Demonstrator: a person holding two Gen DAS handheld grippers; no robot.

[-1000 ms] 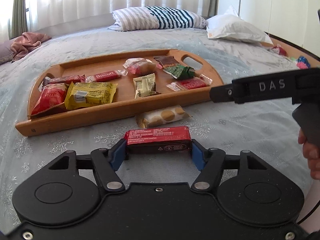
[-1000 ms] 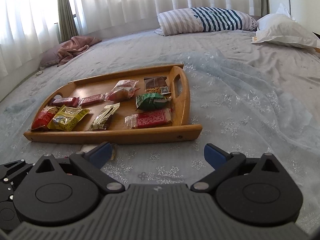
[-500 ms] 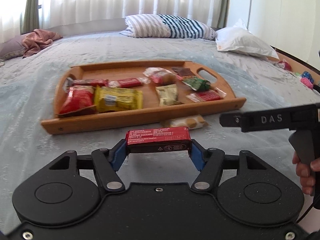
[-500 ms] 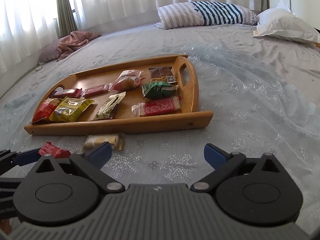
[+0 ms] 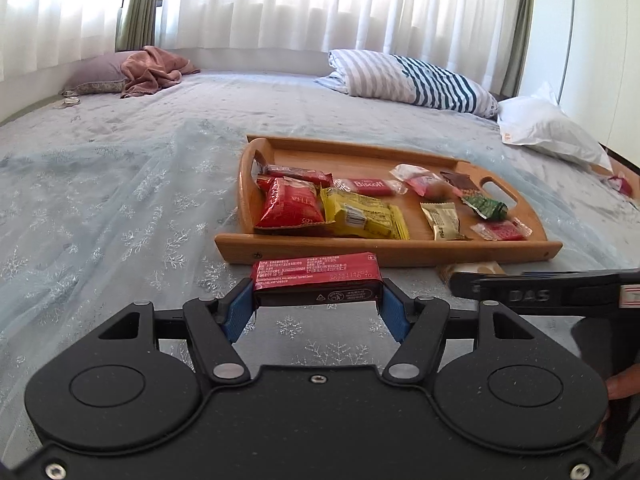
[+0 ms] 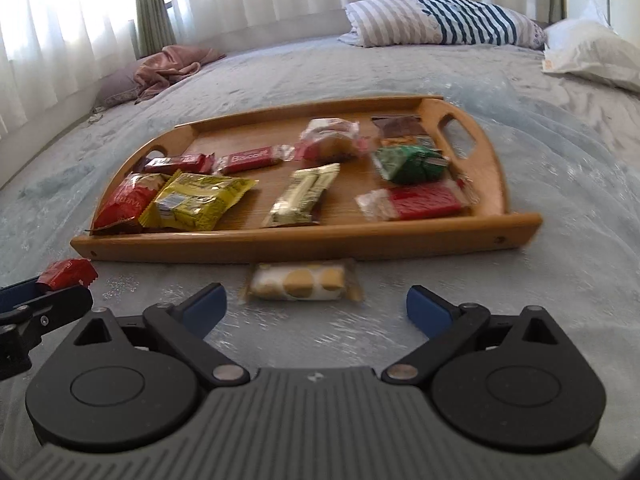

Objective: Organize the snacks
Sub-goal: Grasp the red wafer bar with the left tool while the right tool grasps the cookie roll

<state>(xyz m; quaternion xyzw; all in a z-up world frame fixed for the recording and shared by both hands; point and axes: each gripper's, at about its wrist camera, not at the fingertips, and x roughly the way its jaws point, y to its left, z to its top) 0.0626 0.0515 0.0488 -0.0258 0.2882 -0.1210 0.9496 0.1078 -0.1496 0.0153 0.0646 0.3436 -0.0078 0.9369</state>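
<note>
My left gripper (image 5: 316, 308) is shut on a long red snack bar (image 5: 316, 278), held crosswise above the bedspread in front of the wooden tray (image 5: 384, 254). The bar's end (image 6: 66, 274) also shows at the left of the right wrist view. A clear pack of round biscuits (image 6: 302, 282) lies on the bed just before the tray's (image 6: 280, 244) near rim. My right gripper (image 6: 316, 310) hovers close behind that pack, its jaws wide and closing, with nothing pressed between its pads. Several wrapped snacks lie inside the tray.
The tray holds a red bag (image 5: 290, 204), a yellow bag (image 5: 360, 214), a Biscoff bar (image 5: 370, 187), a green pack (image 6: 408, 164) and others. A striped pillow (image 5: 404, 80) and a white pillow (image 5: 548, 128) lie at the back. A pink cloth (image 5: 154, 68) lies far left.
My left gripper has swung left with the red bar, so the tray sits further right in its view. My right gripper has come down toward the biscuit pack, which now lies just ahead of its fingers.
</note>
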